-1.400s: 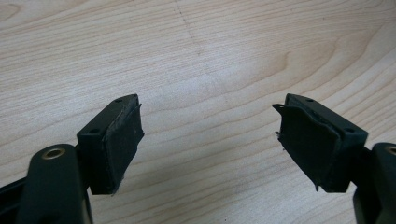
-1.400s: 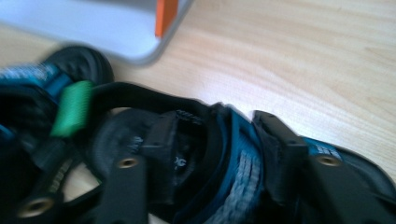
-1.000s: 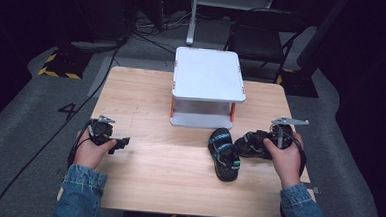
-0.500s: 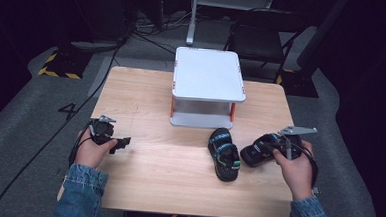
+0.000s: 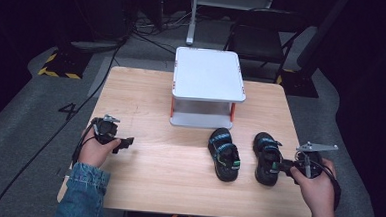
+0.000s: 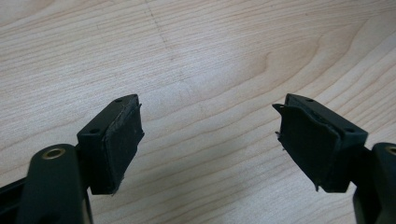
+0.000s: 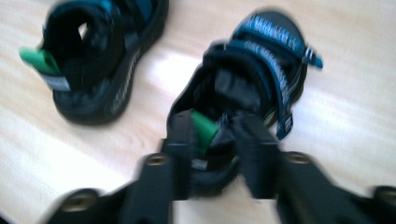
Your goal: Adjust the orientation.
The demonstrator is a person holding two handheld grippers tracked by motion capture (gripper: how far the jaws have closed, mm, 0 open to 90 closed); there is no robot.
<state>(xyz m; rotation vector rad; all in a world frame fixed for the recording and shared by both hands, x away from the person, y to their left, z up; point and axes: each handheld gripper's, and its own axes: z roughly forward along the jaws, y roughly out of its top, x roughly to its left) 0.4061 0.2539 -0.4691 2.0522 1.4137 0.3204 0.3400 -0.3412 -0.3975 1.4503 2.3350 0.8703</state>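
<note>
The right tool (image 7: 212,140) has its jaws around the heel of the right sandal (image 5: 267,157), and they have just been opening, the heel tab between them. That sandal stands on the bench (image 5: 146,101) beside the left sandal (image 5: 223,153), in front of a white stand (image 5: 207,86). The left tool (image 6: 210,140) rests apart and empty near the bench's left edge.

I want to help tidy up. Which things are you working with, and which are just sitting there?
In use:
right sandal, its heel between the right hand-held gripper jaws, which have just been opening
left sandal, beside it

Just there:
white stand on the table
left hand-held gripper, open, holding nothing
chair behind
</note>
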